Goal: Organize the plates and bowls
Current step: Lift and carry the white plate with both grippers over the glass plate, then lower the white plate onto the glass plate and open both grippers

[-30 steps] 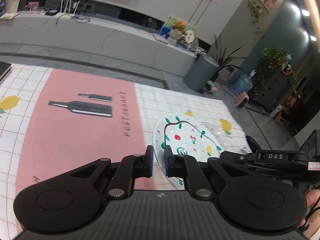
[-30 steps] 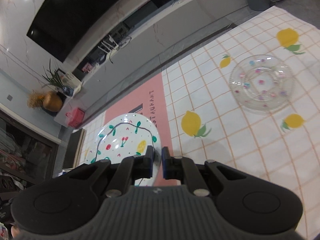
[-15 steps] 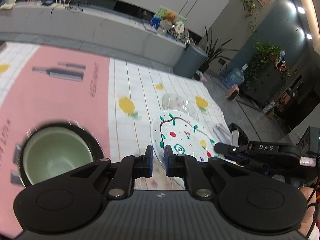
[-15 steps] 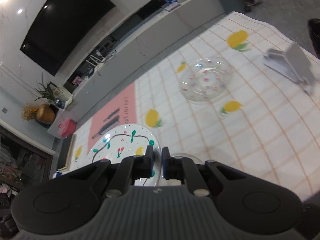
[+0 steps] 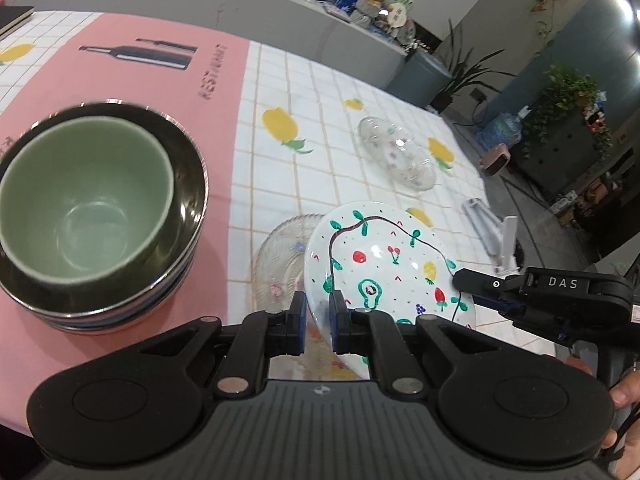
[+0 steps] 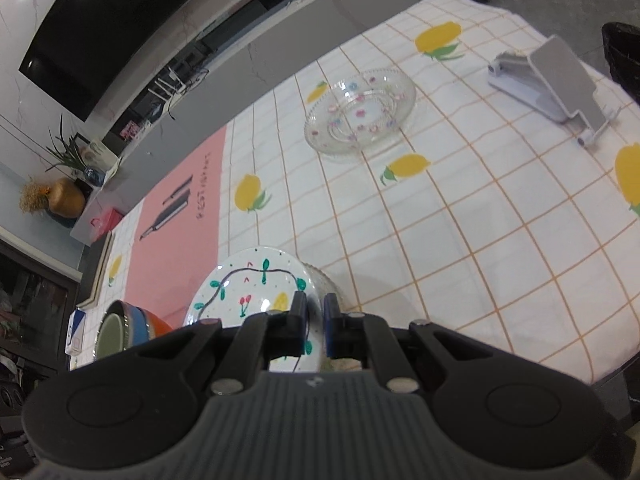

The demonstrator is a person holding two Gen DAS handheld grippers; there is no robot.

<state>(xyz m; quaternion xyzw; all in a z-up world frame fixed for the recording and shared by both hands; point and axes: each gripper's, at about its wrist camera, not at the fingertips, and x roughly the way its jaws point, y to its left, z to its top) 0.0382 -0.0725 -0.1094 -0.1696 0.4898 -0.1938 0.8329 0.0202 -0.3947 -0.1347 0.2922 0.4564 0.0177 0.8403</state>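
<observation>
Both grippers clamped on the same painted plate, same as a second ago. Left gripper pinches its near-left rim, right gripper the opposite rim; the right gripper's black body with "DAS" on it also shows at the right of the left wrist view.

Changes against the earlier frames:
- A second ago the plate was over the boundary between the pink panel and the white grid of the tablecloth. Now it sits over the white grid near the table's near edge, partly covering a clear glass plate lying flat under it. Cannot tell whether the two touch.
- The bowl stack was out of view a second ago and at the lower left half a second ago. Now it fills the left of the left wrist view: green bowl nested in a dark bowl, on the pink panel, just left of the glass plate.
- The second glass dish, with small coloured dots, is well apart toward the far side of the table.
- The grey phone stand near the right edge was out of view a second ago.

Held plate is tilted, far rim up.
</observation>
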